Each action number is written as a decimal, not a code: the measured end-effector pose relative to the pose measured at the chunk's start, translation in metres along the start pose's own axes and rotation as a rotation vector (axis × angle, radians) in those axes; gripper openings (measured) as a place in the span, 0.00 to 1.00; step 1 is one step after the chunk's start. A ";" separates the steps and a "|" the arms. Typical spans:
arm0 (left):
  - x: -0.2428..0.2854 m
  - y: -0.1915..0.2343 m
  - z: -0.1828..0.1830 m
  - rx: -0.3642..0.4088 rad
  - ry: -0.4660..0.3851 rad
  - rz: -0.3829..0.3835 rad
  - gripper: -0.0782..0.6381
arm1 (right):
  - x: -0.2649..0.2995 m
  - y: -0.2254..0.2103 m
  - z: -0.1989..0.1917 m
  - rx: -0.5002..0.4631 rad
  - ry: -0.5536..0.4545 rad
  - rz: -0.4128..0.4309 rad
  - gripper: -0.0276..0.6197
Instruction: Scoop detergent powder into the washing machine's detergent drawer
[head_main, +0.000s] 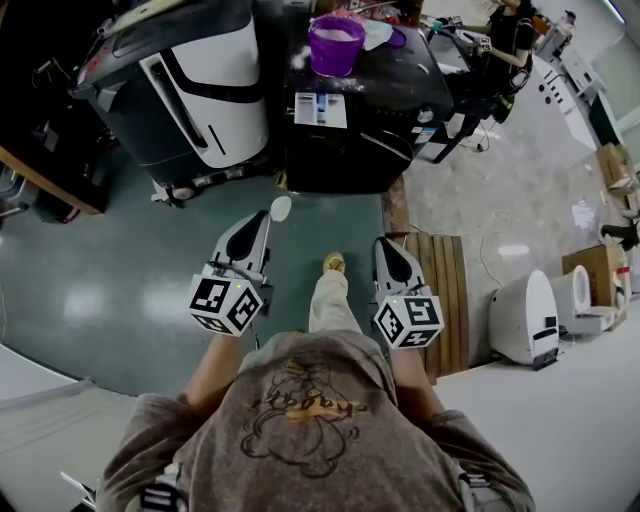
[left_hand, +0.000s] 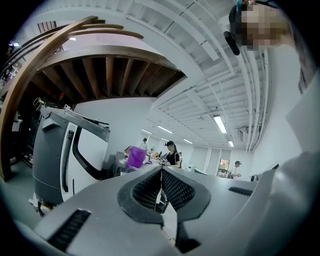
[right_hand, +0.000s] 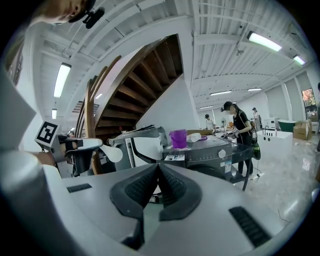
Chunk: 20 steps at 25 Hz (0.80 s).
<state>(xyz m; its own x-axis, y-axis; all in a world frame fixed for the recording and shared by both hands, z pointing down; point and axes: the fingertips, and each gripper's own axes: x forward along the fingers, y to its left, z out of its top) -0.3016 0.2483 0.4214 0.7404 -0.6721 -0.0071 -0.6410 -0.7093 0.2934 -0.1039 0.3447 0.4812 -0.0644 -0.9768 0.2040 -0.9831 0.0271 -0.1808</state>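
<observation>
White and grey, the left hand-held gripper (head_main: 263, 218) has its jaws pressed tight on the thin handle of a small white plastic spoon (head_main: 281, 208). The spoon's round bowl sticks out just past the tips and looks empty. The right hand-held gripper (head_main: 384, 244) has its jaws pressed together with nothing between them. Both are held low, over the shiny green floor (head_main: 120, 290).

Well ahead of both grippers stands the dark grey washing machine (head_main: 350, 150). On its top sits a round purple plastic tub (head_main: 336, 45) with white powder inside. I cannot tell which part of the front is the detergent drawer.

I think the spoon could twist in the jaws when it digs into the powder, because only its skinny handle is held. Then powder would fall on the machine top or the floor. The tub could also slide if nothing holds it.

A white paper label (head_main: 321, 108) on the machine's front has print, but it is too small to read.
</observation>
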 end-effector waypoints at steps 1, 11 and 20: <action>0.007 0.002 0.000 0.001 0.001 0.000 0.14 | 0.006 -0.004 0.001 0.002 0.000 0.000 0.05; 0.089 0.025 0.005 0.005 0.013 0.026 0.14 | 0.081 -0.053 0.021 0.027 -0.003 0.022 0.05; 0.172 0.044 0.032 0.017 0.007 0.088 0.14 | 0.159 -0.097 0.063 0.039 0.003 0.092 0.05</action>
<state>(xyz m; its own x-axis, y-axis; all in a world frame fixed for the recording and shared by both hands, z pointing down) -0.2086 0.0943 0.4027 0.6824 -0.7305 0.0244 -0.7068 -0.6510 0.2766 -0.0075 0.1737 0.4708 -0.1548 -0.9700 0.1876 -0.9656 0.1084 -0.2366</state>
